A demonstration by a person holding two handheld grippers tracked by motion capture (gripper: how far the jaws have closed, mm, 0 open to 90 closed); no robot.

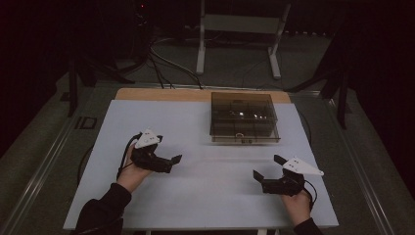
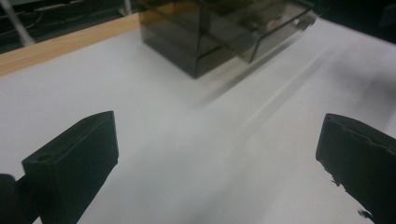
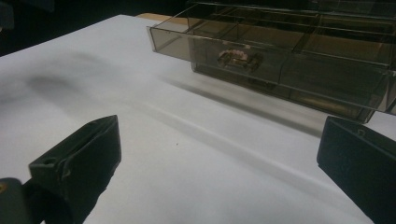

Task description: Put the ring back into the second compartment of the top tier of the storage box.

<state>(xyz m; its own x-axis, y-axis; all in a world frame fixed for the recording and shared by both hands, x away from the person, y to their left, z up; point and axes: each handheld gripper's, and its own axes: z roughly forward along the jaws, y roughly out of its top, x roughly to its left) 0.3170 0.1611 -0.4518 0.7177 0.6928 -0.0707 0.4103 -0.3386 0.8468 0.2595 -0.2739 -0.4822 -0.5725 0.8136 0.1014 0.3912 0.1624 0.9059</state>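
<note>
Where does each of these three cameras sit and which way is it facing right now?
High view: above the person's side, looking forward and down on the white table; forearms, both hands, left gripper and right gripper show.
Left gripper view: on the left gripper, facing the smoky drawer box; open black jaws.
Right gripper view: on the right gripper, facing the box's drawer front; open jaws.
Shared: box and table.

Drawer box (image 1: 244,117): smoky see-through plastic, glossy, smooth walls. Table cover (image 1: 195,196): white, matt, smooth, paper-like sheet. Wood strip (image 1: 161,94) at the table's 12 o'clock edge: light, bare-looking. Left gripper (image 1: 171,160) and right gripper (image 1: 266,169): matt black plastic jaws; top plates pale, flat-finish.
</note>
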